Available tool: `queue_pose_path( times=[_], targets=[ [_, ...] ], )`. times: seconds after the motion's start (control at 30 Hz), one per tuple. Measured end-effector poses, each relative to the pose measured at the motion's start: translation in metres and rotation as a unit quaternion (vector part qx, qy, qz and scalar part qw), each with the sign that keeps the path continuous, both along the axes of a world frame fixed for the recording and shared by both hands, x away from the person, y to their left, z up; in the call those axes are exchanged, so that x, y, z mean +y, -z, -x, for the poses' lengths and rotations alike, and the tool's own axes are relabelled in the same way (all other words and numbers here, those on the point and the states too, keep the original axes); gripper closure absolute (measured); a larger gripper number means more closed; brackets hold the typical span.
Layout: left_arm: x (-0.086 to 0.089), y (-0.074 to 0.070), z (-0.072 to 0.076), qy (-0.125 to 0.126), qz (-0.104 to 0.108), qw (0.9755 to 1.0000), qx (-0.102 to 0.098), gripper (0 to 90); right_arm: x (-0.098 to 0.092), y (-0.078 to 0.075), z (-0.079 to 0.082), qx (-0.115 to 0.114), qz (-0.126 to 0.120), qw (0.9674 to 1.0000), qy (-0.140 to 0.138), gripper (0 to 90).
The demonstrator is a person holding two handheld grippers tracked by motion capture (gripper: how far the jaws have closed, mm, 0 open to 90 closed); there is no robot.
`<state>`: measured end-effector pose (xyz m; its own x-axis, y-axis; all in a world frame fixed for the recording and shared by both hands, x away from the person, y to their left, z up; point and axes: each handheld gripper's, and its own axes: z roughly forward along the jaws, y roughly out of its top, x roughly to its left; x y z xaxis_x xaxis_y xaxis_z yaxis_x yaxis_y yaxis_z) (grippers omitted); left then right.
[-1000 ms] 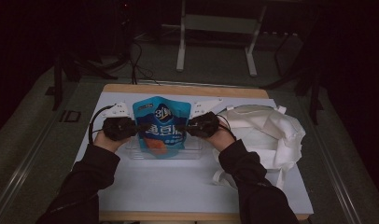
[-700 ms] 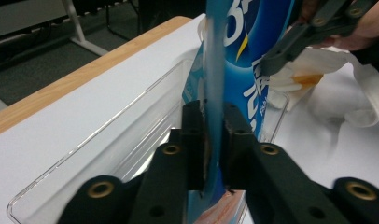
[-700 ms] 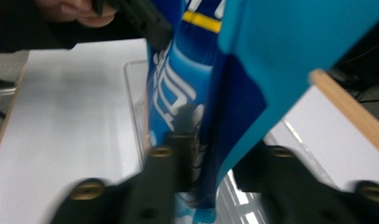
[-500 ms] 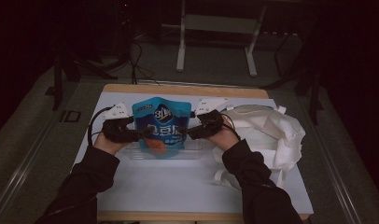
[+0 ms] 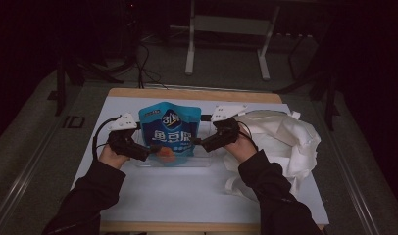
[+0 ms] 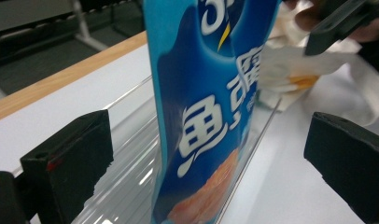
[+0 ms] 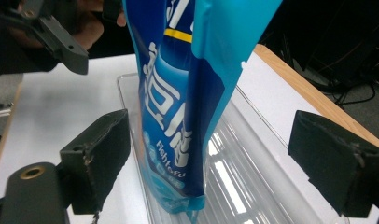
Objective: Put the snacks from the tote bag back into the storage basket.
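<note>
Flanking a blue snack pouch (image 5: 168,134) at frame centre in the high view: left hand-held gripper (image 5: 147,152) at its left edge, right hand-held gripper (image 5: 201,143) at its right edge. Pouch stands upright, long axis vertical, bottom inside a clear tray (image 5: 207,160) on the white tabletop (image 5: 187,191). White cloth bag (image 5: 285,139) lies right of centre. Both hands look about equally near.

Left gripper view: jaws spread wide, holding nothing; pouch (image 6: 206,116) rises edge-on through the gap between them, nearer neither that I can tell. Other gripper (image 6: 339,21) at upper right.

Right gripper view: jaws likewise released, pouch (image 7: 187,116) edge-on between them, closer to the left-of-frame jaw, base in the tray (image 7: 243,177). My read: either side would just need to close to pinch its edge.
</note>
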<state>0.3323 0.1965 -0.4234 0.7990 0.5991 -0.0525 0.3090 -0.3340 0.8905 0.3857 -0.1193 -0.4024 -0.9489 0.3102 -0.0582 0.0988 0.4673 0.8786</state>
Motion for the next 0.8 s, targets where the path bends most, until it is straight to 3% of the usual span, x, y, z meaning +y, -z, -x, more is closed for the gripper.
queue_pose_path(
  times=[0.1, 0.27, 0.33, 0.57, 0.73, 0.77, 0.8],
  targets=[
    [-0.001, 0.0, 0.004, -0.006, -0.002, 1.0, 0.001, 1.6, -0.004, -0.001, 0.002, 0.001, -0.008, 1.0, 0.005, 13.5],
    [0.004, 0.003, 0.014, -0.03, 0.003, 0.9995, 0.007, 1.6, -0.013, 0.0, 0.007, -0.02, -0.007, 0.9996, 0.019, 14.1],
    [0.005, 0.005, 0.019, -0.026, 0.017, 0.9995, 0.005, 1.6, -0.016, 0.0, 0.009, -0.018, -0.005, 0.9996, 0.021, 14.2],
    [0.003, 0.009, 0.033, -0.026, 0.021, 0.9994, 0.001, 1.6, -0.025, 0.003, 0.021, -0.024, 0.004, 0.9993, 0.029, 14.5],
    [0.008, 0.01, 0.042, -0.03, 0.038, 0.9988, -0.009, 1.6, -0.033, 0.005, 0.028, -0.02, 0.003, 0.9991, 0.037, 14.5],
    [0.008, 0.01, 0.042, -0.03, 0.038, 0.9988, -0.009, 1.6, -0.033, 0.005, 0.028, -0.02, 0.003, 0.9991, 0.037, 14.5],
    [0.007, 0.011, 0.051, -0.03, 0.027, 0.999, -0.017, 1.6, -0.039, 0.007, 0.033, -0.019, 0.001, 0.999, 0.04, 14.5]
  ],
)
